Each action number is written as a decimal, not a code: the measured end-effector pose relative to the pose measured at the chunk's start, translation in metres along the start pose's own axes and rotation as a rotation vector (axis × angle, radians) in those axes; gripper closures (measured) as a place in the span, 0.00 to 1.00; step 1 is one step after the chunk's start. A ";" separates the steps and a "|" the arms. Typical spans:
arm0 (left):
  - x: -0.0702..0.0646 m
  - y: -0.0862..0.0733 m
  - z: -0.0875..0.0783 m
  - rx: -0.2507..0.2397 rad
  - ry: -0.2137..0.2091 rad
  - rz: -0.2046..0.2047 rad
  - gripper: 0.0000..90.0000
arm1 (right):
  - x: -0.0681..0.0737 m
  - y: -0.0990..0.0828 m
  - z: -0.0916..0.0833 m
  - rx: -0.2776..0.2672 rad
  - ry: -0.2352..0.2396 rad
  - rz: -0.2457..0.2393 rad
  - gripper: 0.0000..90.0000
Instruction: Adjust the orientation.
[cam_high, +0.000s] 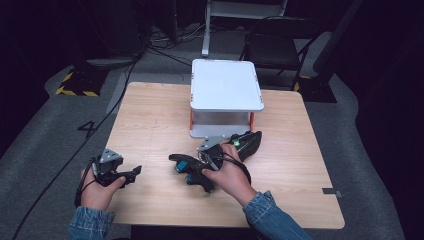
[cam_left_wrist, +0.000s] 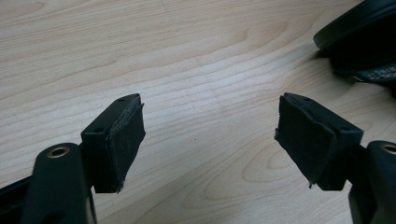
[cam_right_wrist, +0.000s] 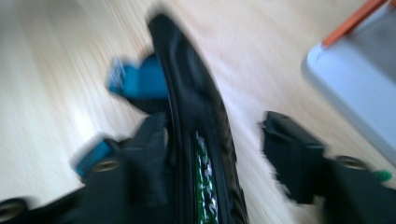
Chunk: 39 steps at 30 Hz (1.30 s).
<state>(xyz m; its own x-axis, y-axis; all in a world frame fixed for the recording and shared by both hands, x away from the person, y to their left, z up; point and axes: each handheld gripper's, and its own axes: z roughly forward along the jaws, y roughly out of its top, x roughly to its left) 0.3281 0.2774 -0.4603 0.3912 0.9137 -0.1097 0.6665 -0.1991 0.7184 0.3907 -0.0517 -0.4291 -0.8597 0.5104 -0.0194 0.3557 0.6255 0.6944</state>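
Setting: a light wood-grain table (cam_high: 150, 115) on grey carpet, with dark surroundings.

Nearest, left: the left gripper (cam_left_wrist: 210, 140) is held low over bare tabletop. Its jaws stand apart, nothing is between them, and both foam pads are frayed at the edges.

Nearest, centre: the right gripper (cam_right_wrist: 219, 144) is held in the person's right hand (cam_high: 227, 172). Its jaws are spread wide around the side wall of a black shoe (cam_high: 180, 162). The far pad stands clear of the shoe, so there is no grip.

Black shoe: it lies on the table near the front centre, well short of the shelf, with a blue insert at its far end. A green-and-white insole label is too blurred to read.

Second dark shape (cam_high: 250, 142): probably the other shoe, just in front of the shelf's base.

White two-tier shelf (cam_high: 225, 85): orange posts, at the far middle of the table, with nothing on its top.

Beyond: a black folding chair (cam_high: 275, 47) and yellow-black floor tape (cam_high: 75, 87).

Progress: this looks like stowing shoes on the shelf. Neither is on it yet, so the nearer shoe needs gripping, carrying and placing.

Writing: a floor mark (cam_high: 87, 129) shaped like "4". No brand is legible.
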 end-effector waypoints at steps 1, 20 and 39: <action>0.000 0.000 0.000 0.000 0.000 0.000 0.26 | 0.000 0.002 -0.007 -0.010 0.008 -0.001 0.42; -0.010 0.003 0.008 0.018 -0.018 0.030 0.26 | 0.000 -0.078 -0.035 0.038 -0.029 -0.046 0.62; -0.017 0.009 0.014 0.028 -0.040 0.076 0.27 | 0.035 -0.073 -0.027 -0.038 0.179 0.134 0.64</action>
<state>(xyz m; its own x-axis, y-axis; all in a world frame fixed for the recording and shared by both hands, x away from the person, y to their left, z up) 0.3364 0.2547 -0.4619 0.4658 0.8810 -0.0831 0.6511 -0.2777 0.7064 0.3252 -0.0952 -0.4609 -0.8583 0.4726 0.1999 0.4596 0.5349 0.7090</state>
